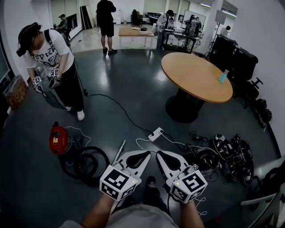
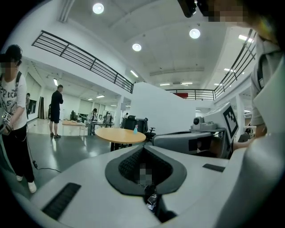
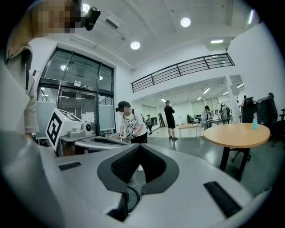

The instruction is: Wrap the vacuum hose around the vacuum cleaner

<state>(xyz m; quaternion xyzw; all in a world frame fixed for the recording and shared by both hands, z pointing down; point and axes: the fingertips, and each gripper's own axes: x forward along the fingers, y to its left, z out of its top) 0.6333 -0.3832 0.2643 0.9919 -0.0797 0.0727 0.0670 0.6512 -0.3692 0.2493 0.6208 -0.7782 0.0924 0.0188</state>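
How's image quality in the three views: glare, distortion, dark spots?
Head view: strong fisheye curving the room edges; glossy dark floor mirrors ceiling light; red canister vacuum cleaner and coiled black hose sit in dim light but read clearly. Left gripper view: black corner vignette, round ceiling lights blown out. Right gripper view: same vignette; round wooden table sharp.

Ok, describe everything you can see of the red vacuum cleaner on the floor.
The red vacuum cleaner is a small canister with a glossy, plastic-looking red shell, a small pale label on its side and darker parts to its right. It sits on the dark shiny floor, at the head view's lower left. Its black hose lies in loose loops on the floor beside it, not wound around the body as far as shows.
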